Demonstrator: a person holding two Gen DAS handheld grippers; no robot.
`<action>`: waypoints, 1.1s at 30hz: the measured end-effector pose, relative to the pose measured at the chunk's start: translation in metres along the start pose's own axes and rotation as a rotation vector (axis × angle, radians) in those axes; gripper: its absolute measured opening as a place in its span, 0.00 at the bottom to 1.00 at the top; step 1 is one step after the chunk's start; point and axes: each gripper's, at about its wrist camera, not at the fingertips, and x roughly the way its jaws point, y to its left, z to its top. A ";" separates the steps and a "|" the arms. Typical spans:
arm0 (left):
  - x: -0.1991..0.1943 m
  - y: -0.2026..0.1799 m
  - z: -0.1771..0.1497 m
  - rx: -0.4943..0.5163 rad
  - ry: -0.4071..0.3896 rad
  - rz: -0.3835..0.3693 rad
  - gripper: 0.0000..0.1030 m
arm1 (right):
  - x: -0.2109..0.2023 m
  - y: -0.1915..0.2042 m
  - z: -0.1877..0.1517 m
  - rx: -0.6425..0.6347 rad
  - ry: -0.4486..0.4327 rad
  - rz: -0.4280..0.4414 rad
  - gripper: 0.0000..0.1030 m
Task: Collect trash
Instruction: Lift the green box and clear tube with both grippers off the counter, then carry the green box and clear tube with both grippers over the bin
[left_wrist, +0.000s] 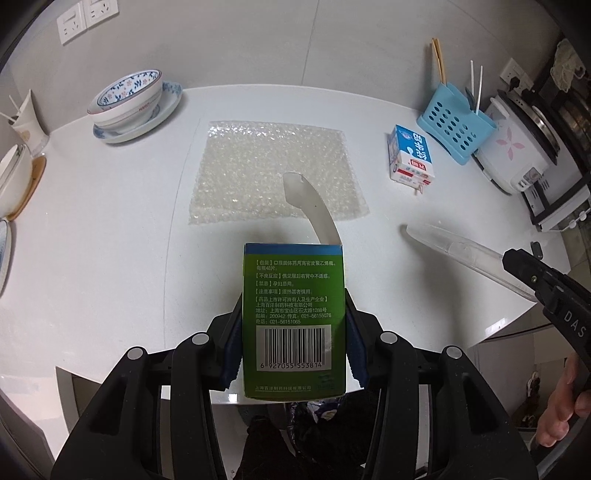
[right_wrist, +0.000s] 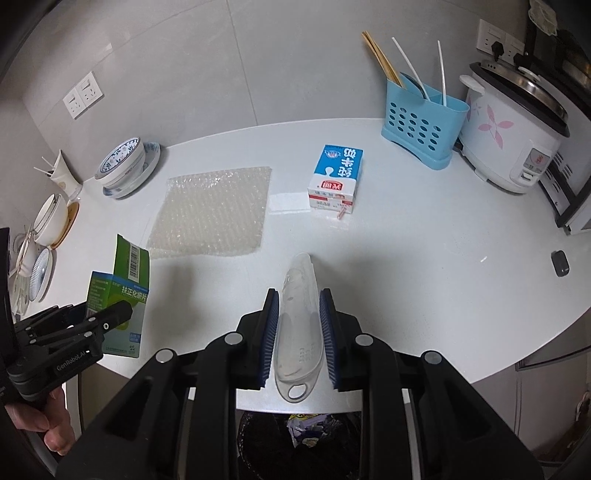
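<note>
The left gripper is clamped on a green and blue cardboard medicine box, its blue ribbed pads pressing the box's two long sides; the box's top flap stands open and curls upward (the barcode side faces the left wrist camera). The right gripper is closed narrowly on a clear plastic blister shell, a long moulded piece with a hang hole at its near end, held by its sides above the white countertop. Both held items hang over the counter's near edge, and below that edge sits a bin lined with a black bag that holds crumpled wrappers. On the counter lie a flat sheet of clear bubble wrap and, well to its right, a blue and white milk carton lying on its side with a small pink straw just beside it.
</note>
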 end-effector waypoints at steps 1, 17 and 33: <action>-0.001 -0.001 -0.002 0.001 -0.001 -0.003 0.44 | -0.001 -0.001 -0.003 -0.001 0.003 0.000 0.21; -0.008 -0.036 -0.067 0.044 0.021 -0.046 0.44 | -0.024 -0.004 -0.061 -0.040 0.010 0.035 0.21; -0.014 -0.066 -0.138 0.055 0.041 -0.053 0.44 | -0.031 -0.029 -0.125 -0.048 0.059 0.062 0.04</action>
